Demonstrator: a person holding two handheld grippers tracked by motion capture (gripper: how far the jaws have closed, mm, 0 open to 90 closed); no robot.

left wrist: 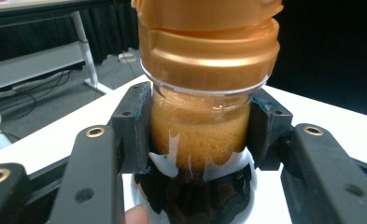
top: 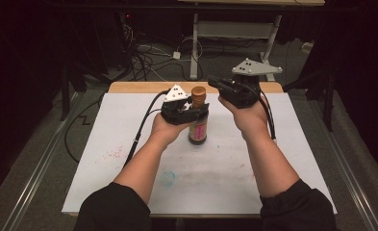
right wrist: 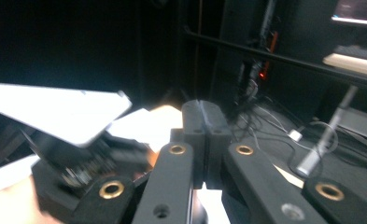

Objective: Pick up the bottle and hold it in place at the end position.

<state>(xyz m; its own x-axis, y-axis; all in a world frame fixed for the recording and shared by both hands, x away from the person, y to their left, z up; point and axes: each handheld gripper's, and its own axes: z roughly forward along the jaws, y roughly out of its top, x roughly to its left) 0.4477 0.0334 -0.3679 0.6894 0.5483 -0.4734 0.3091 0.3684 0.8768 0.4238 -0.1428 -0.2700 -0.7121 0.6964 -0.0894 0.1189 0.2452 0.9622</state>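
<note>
The left gripper [top: 190,111] is clamped on the neck of a sauce bottle [top: 198,126], its pads [left wrist: 133,125] pressing the glass just under the orange cap [left wrist: 209,44]; the bottle stands upright on the white table [top: 273,159], likely pinned there so the cap can be worked; the right gripper [top: 214,82], jaws pressed together with nothing between, hovers above and beside the cap, apart from it; judging by this, the cap is the next thing to deal with.
</note>
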